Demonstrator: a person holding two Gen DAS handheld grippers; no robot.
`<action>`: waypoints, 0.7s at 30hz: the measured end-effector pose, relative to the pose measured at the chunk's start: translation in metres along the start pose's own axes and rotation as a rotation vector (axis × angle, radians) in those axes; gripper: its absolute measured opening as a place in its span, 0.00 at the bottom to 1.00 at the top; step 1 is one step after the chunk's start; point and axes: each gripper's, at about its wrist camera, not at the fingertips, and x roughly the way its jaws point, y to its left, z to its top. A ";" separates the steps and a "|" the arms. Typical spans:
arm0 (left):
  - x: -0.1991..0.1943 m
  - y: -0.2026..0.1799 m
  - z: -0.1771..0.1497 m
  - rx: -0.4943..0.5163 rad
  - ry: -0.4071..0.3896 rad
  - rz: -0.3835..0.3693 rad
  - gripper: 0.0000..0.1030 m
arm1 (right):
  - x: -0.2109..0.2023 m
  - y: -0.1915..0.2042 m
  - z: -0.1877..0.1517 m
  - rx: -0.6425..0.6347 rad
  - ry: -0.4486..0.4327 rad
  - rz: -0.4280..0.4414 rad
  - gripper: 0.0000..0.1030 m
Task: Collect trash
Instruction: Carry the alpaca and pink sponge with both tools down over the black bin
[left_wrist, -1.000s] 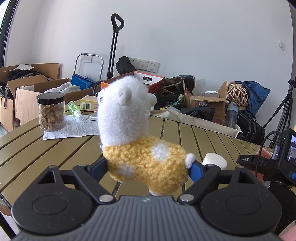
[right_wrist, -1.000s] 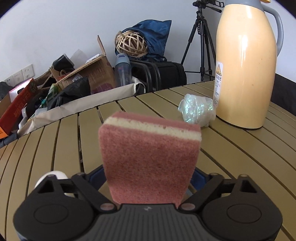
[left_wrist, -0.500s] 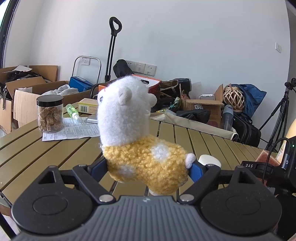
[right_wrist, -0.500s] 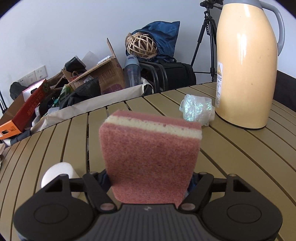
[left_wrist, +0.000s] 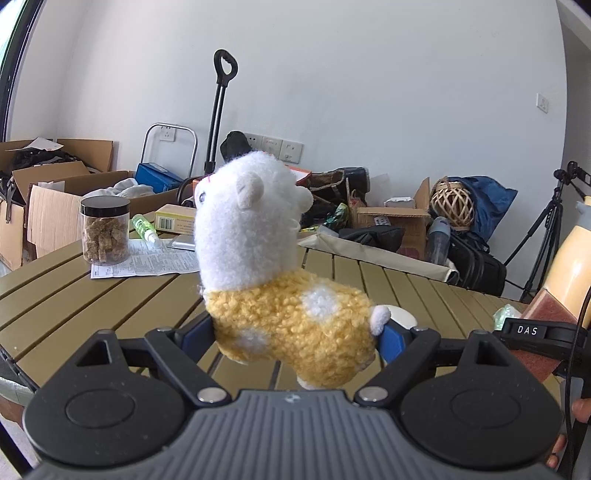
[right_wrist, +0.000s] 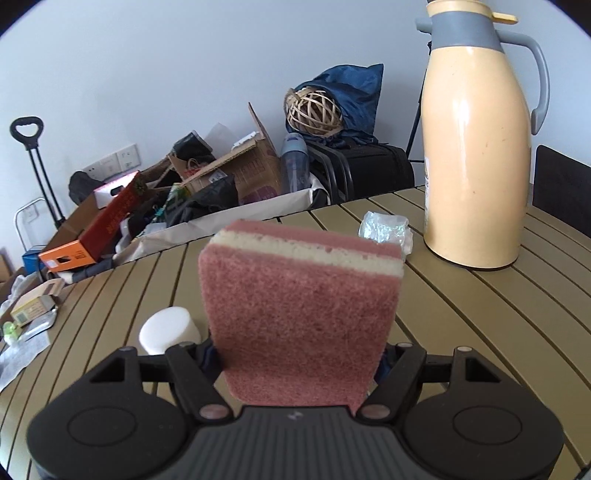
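Pink sponge (right_wrist: 303, 317) pinched upright in right gripper (right_wrist: 299, 360), plush alpaca (left_wrist: 280, 280) in left gripper (left_wrist: 291, 338).

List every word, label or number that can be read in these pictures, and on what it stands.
"DAS": white letters on the black tab of the right gripper's rig.
Printed sheet by the jar: too small to read.
Orange box: lettering blurred.
Yellow flask: label unreadable.

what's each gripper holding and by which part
Left gripper is shut on the plush alpaca, clamped across its yellow body. Right gripper is shut on the pink sponge, gripped by its lower end.
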 end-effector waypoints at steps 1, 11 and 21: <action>-0.005 -0.003 -0.003 0.001 -0.004 -0.005 0.86 | -0.006 -0.002 -0.001 -0.001 -0.002 0.009 0.70; -0.053 -0.026 -0.037 0.029 -0.005 -0.044 0.86 | -0.069 -0.024 -0.019 -0.033 -0.013 0.113 0.70; -0.111 -0.035 -0.058 0.092 -0.019 -0.067 0.86 | -0.134 -0.045 -0.051 -0.096 -0.025 0.206 0.70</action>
